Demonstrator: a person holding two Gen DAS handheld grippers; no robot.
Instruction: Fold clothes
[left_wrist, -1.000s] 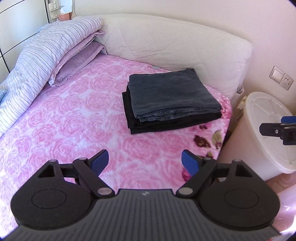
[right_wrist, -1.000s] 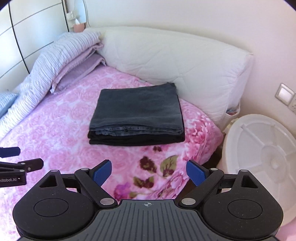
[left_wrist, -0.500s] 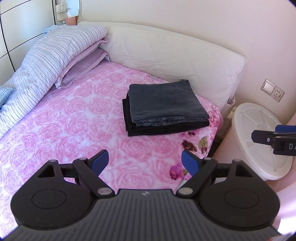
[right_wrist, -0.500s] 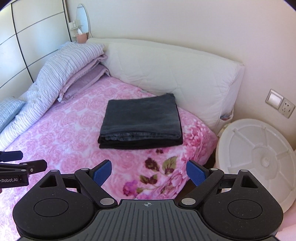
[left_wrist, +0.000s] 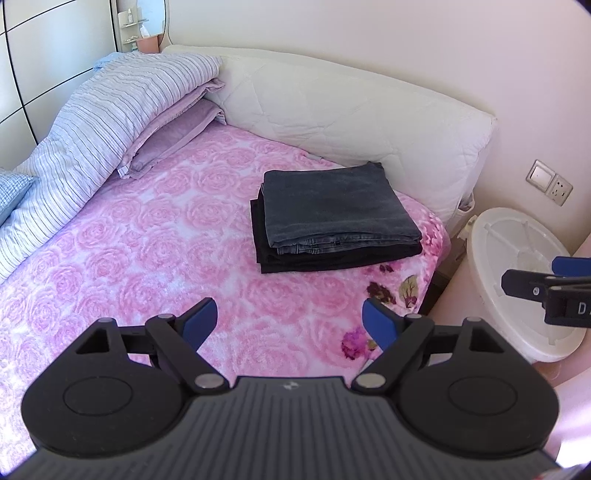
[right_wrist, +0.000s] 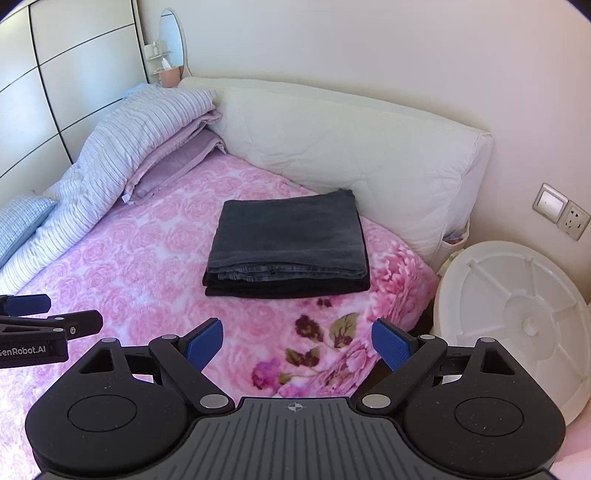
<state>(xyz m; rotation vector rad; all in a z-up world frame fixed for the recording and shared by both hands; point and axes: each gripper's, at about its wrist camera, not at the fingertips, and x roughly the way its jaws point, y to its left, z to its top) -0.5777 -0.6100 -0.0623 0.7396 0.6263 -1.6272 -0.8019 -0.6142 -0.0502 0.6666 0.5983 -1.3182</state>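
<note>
A folded stack of dark clothes (left_wrist: 332, 218) (right_wrist: 288, 240), grey jeans on top of black fabric, lies on the pink rose blanket (left_wrist: 147, 258) (right_wrist: 147, 266) near the white headboard cushion. My left gripper (left_wrist: 290, 321) hovers open above the blanket, well short of the stack, with nothing between its blue pads. My right gripper (right_wrist: 297, 341) is also open and empty, over the bed's front right corner. Each gripper shows at the edge of the other's view: the right gripper (left_wrist: 546, 284), the left gripper (right_wrist: 48, 321).
A white round plastic lid or bin (left_wrist: 517, 280) (right_wrist: 517, 317) stands beside the bed on the right. Striped and purple pillows (left_wrist: 110, 122) (right_wrist: 140, 140) pile up at the far left. A wall socket (right_wrist: 559, 216) sits at right, wardrobe panels at left.
Both grippers have drawn back and upward from the bed, so the folded stack looks smaller and farther. Both stay open and empty. The stack has not moved.
</note>
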